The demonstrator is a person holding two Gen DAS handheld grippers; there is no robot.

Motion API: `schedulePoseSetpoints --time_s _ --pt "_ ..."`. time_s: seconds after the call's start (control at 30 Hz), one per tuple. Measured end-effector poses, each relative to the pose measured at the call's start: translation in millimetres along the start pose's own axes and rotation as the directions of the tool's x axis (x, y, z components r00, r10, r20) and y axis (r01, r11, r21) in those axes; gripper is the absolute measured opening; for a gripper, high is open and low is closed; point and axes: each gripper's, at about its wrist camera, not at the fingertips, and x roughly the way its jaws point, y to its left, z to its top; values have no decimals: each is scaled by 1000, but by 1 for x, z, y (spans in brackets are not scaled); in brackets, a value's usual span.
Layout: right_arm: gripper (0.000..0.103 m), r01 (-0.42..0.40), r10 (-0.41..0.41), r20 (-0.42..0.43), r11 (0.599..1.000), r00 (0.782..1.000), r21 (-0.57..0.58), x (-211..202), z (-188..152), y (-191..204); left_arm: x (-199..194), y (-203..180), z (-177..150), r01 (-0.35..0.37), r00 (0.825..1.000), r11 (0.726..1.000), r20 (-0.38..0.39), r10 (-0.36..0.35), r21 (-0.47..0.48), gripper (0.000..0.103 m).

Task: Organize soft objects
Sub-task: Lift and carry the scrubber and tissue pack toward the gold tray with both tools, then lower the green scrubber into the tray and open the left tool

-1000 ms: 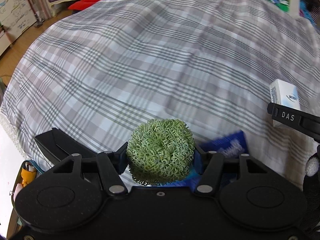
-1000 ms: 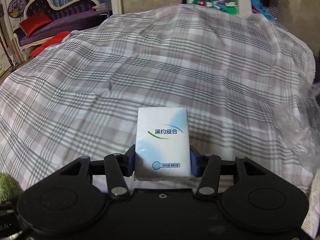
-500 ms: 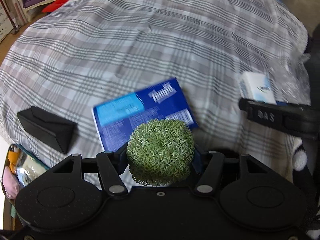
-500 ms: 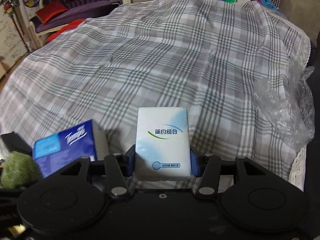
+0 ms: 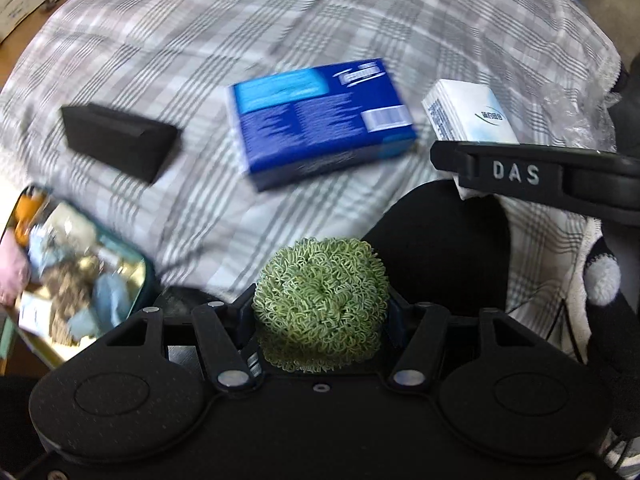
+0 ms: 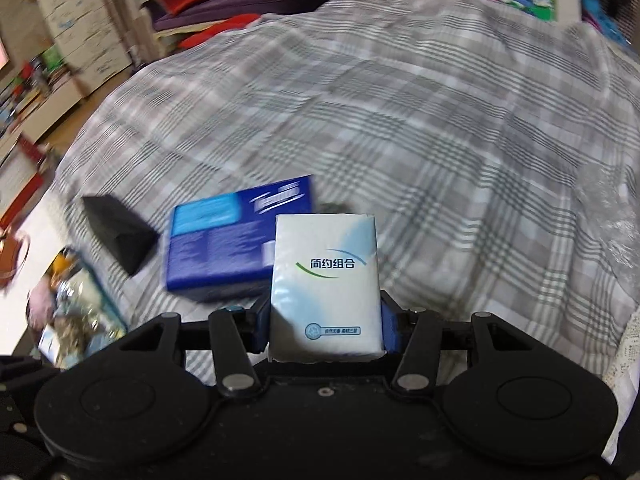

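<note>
My left gripper (image 5: 320,312) is shut on a round green curly scrubber ball (image 5: 320,304), held above the near edge of the plaid bed cover (image 5: 280,20). My right gripper (image 6: 325,316) is shut on a white tissue pack (image 6: 325,280) with blue print; that pack (image 5: 468,110) and the gripper's black arm (image 5: 532,174) also show at the right of the left wrist view. A blue tissue pack (image 5: 320,120) lies flat on the cover, seen too in the right wrist view as the blue pack (image 6: 236,236) just left of the white one.
A black wedge-shaped case (image 5: 116,140) lies left of the blue pack. An open bin of mixed small items (image 5: 68,272) sits off the bed's near left edge. Crinkled clear plastic (image 6: 608,216) lies at the right. A sofa and shelves (image 6: 80,40) stand beyond the bed.
Both grippers have pulled back toward the near edge with their objects still held. The blue pack, black case and bin have come fully into view.
</note>
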Motion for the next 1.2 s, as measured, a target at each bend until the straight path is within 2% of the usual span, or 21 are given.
schedulePoseSetpoints --time_s 0.3,0.43,0.57,0.73,0.93,1.1,1.2 --pt "51 -112 102 -62 976 993 -186 0 -24 98 -12 83 -35 -88 996 983 16 92 -159 58" --pt "51 -176 153 -106 951 982 -253 3 -32 142 -17 129 -47 -131 990 960 23 141 -248 58" --pt "51 -236 198 -154 927 968 -290 12 -34 182 -21 179 -56 -152 985 923 24 171 -353 58" --pt "51 -264 210 -191 903 959 -338 24 -35 230 -22 235 -54 -199 972 873 25 234 -446 58" --pt "51 -257 187 -213 891 959 -374 44 -29 266 -8 286 -44 -213 968 819 0 251 -532 58" --pt "51 -256 174 -239 892 955 -373 59 -23 279 12 314 -37 -228 968 805 -43 245 -548 59" --pt "51 -253 164 -255 893 953 -372 68 -21 285 21 320 -31 -237 968 814 -54 246 -530 60"
